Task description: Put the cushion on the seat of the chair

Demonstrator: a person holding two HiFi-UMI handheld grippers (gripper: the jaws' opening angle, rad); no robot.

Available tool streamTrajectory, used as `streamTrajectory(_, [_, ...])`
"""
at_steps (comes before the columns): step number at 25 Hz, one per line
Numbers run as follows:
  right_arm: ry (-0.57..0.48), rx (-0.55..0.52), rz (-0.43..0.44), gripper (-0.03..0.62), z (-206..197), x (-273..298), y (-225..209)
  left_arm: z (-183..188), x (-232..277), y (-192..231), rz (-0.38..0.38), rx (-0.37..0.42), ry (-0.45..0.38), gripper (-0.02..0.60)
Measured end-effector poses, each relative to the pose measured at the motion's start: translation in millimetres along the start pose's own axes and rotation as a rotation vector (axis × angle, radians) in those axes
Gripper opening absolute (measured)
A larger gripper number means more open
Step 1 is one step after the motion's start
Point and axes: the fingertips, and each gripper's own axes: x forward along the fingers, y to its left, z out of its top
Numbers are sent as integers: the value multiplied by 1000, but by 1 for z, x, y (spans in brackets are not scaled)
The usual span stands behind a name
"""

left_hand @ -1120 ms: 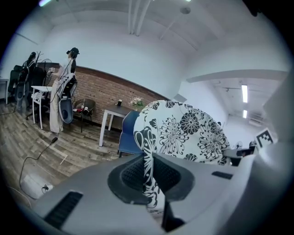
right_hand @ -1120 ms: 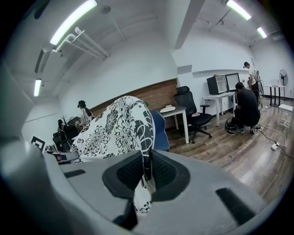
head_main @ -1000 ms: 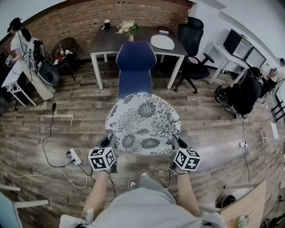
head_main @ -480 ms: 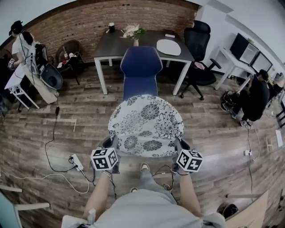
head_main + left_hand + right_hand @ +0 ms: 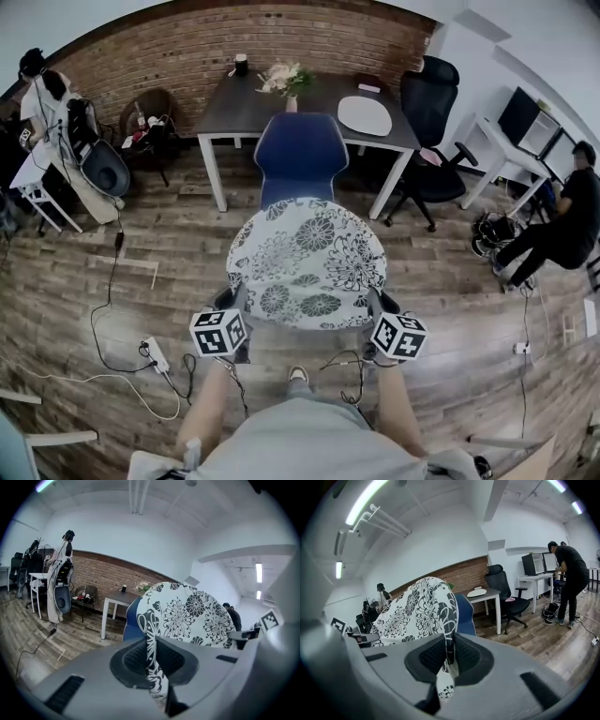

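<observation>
A round white cushion (image 5: 307,264) with black flowers hangs in the air, held flat between both grippers in the head view. My left gripper (image 5: 231,307) is shut on its near left edge, and the cushion (image 5: 187,616) fills the middle of the left gripper view with my left gripper (image 5: 151,658) clamped on its hem. My right gripper (image 5: 375,307) is shut on the near right edge; the right gripper view shows the cushion (image 5: 417,613) pinched by my right gripper (image 5: 450,654). The blue chair (image 5: 301,157) stands just beyond the cushion, its seat hidden under it.
A dark table (image 5: 246,98) with a white plate (image 5: 365,115), flowers (image 5: 286,79) and a cup stands behind the chair by the brick wall. A black office chair (image 5: 433,141) is to the right. Cables and a power strip (image 5: 156,355) lie on the wood floor. People stand at both sides.
The view has moved forward: chair and table sit closer. The cushion stays clamped in both grippers. The person at the right has stood up from a crouch.
</observation>
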Motion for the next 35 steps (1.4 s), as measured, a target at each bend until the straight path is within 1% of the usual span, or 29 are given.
streamTrajectory(5, [-25,-24,-4,29,-14,27,-12,-12,21,13,32,13,-32,18])
streamTrajectory(9, [-33,-26,3,29,-7,54,-27,-8,48,14,45,17,-39,18])
streamTrajectory(12, [-43,-26,15,29,-7,70,-33,-11,62,16,40,19,-51,18])
streamTrajectory(20, [-13,6,31,29,41,108,-63,24,109,-3,50,8,-17,18])
streamTrajectory(24, [3,39,26,29,41,119,-72,24,124,-8,31,12,11,18])
streamTrajectory(29, [18,66,15,29,36,128,-79,32,134,-2,63,29,28,18])
streamTrajectory(32, [18,83,4,29,38,141,-84,38,153,4,64,35,36,18])
streamTrajectory(35, [14,93,-3,29,50,161,-87,52,178,8,51,34,31,18])
